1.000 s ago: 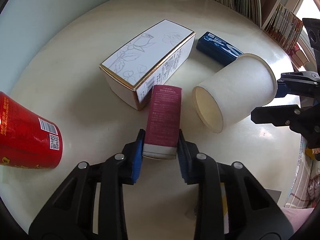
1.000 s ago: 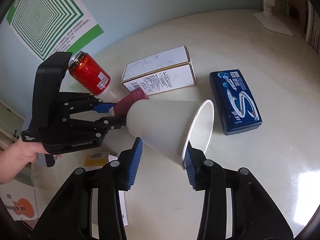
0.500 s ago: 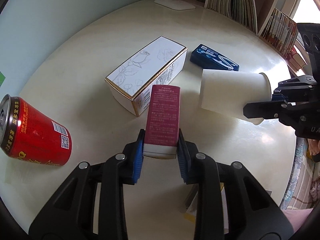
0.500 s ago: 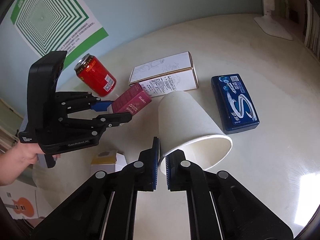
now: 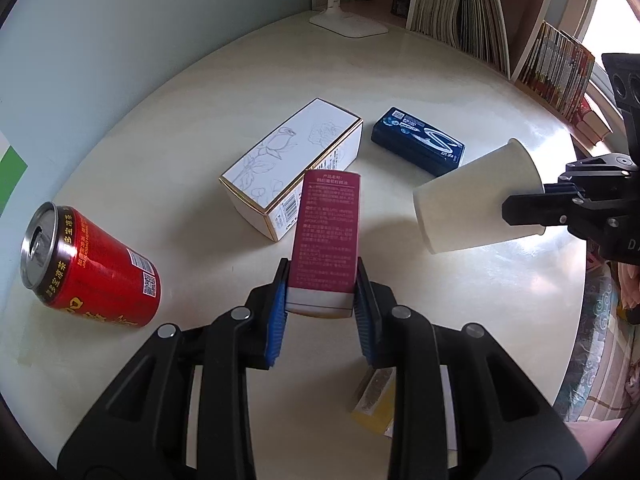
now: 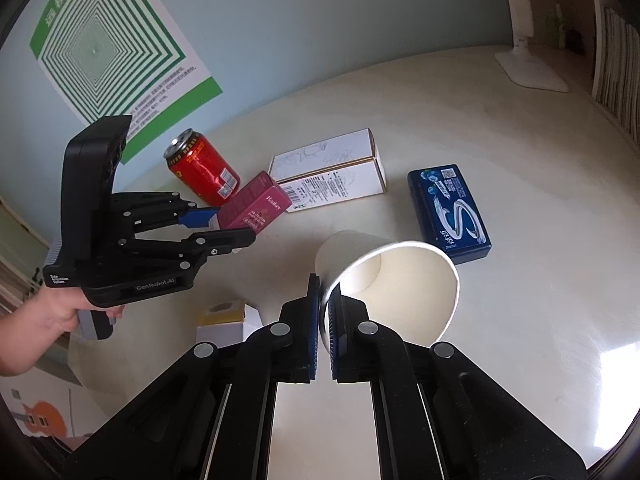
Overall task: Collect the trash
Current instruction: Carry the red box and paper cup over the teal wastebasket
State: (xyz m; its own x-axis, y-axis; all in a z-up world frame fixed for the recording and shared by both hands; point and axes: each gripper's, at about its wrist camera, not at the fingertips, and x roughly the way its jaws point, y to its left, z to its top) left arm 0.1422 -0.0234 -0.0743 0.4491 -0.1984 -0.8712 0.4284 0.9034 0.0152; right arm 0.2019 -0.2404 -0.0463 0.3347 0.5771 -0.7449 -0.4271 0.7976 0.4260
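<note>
Both tongs are loaded above the round table [image 5: 460, 280]: the left gripper [image 5: 320, 308] clamps a maroon carton [image 5: 326, 240] by its near end, long axis running to 12 o'clock, while the right gripper [image 6: 324, 320] is nipped onto the rim of a white paper cup [image 6: 394, 284]. Left lying are a red can [image 5: 92, 272] at the left tongs' 9 o'clock, a rose-sketched white box [image 5: 292, 168] at 12 and a blue packet [image 5: 418, 146] at 1. "Hankey" shows on the carton, "GenRobot.AI" on the left tool.
</note>
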